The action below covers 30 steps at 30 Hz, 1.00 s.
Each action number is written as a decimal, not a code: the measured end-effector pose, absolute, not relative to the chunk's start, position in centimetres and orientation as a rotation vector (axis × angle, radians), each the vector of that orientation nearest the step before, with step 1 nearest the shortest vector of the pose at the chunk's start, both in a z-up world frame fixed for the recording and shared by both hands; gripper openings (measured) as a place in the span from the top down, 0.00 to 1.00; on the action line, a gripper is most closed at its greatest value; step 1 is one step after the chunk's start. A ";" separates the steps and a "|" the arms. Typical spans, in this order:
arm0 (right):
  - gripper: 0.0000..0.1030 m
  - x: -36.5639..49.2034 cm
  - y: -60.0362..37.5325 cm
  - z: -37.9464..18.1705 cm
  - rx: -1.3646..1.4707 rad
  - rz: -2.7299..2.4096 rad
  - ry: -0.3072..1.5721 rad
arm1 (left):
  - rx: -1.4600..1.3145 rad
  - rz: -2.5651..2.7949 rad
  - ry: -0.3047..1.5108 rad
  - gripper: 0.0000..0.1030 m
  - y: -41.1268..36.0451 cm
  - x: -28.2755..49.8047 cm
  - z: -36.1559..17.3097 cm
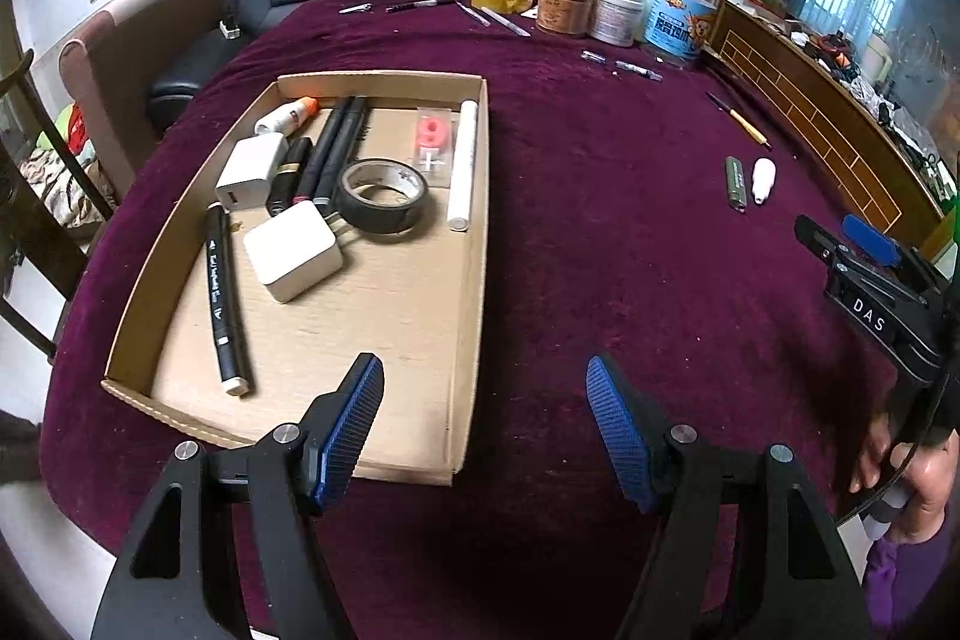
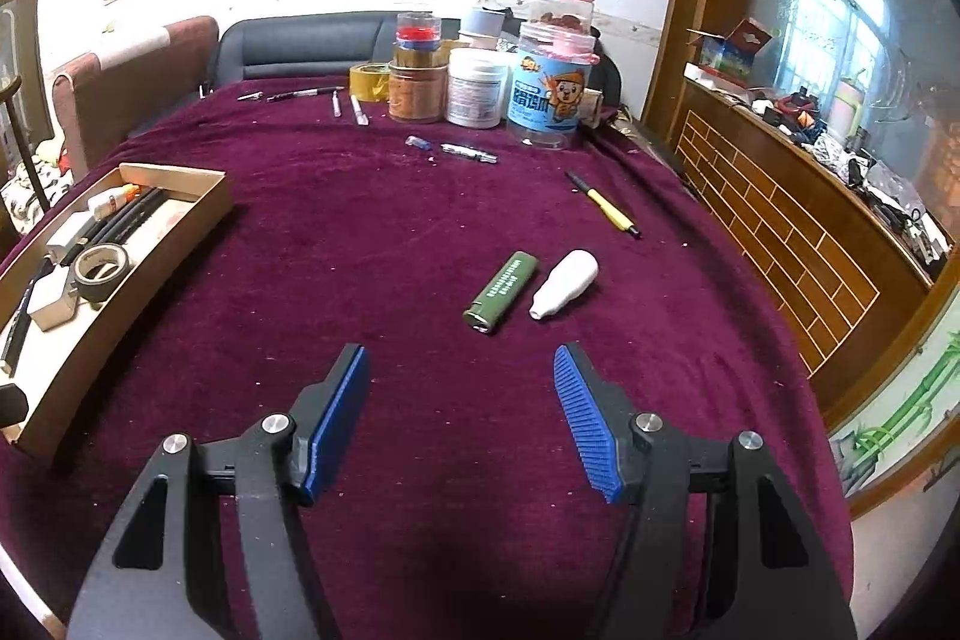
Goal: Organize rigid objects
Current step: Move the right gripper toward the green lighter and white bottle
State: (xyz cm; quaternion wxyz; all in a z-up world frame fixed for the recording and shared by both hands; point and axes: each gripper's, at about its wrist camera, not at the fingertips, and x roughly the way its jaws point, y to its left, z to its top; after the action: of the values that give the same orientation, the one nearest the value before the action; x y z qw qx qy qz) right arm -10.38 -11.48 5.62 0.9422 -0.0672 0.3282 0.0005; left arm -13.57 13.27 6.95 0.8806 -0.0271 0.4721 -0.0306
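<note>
Landmark: a shallow cardboard tray (image 1: 474,244) on a table draped in a dark red cloth (image 2: 390,232).
Inside the tray: two white plug blocks (image 1: 293,251), black markers (image 1: 223,304), a roll of dark tape (image 1: 382,193), a white tube (image 1: 463,163) and a small glue bottle (image 1: 285,115).
Outside the tray: a green lighter (image 2: 499,291) and a white bottle cap (image 2: 564,291) lie side by side, well to the right of the tray; a yellow pen (image 2: 603,205) lies beyond them.
Left gripper (image 1: 485,427): tongs wide, holding nothing, above the tray's near right corner.
Right gripper (image 2: 459,415): tongs wide, holding nothing, above bare cloth just short of the lighter.
Risk, crowding: lighter and cap lie nearly touching, so tongs closing on one would probably nudge the other away.
Risk, slipping: the cap tapers and could squirt out of flat pads.
Risk, cloth: a low approach could snag the plush fabric.
</note>
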 end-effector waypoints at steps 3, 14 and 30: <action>0.39 -10.4 -11.8 5.5 -0.147 -0.026 0.667 | -0.049 -0.070 0.988 0.37 12.8 -13.4 6.9; 0.39 -9.9 -13.6 4.8 -0.139 -0.071 0.690 | -0.017 -0.098 1.015 0.37 10.6 -12.7 6.3; 0.39 -5.5 -19.6 5.5 -0.001 -0.083 0.760 | 0.000 -0.204 1.061 0.37 6.1 -10.1 5.8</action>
State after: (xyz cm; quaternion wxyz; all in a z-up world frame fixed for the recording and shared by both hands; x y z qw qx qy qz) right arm -5.51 -19.56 5.55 0.9278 -0.0004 0.3708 -0.0405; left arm -10.05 6.15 5.80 0.8576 0.0000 0.5050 -0.0969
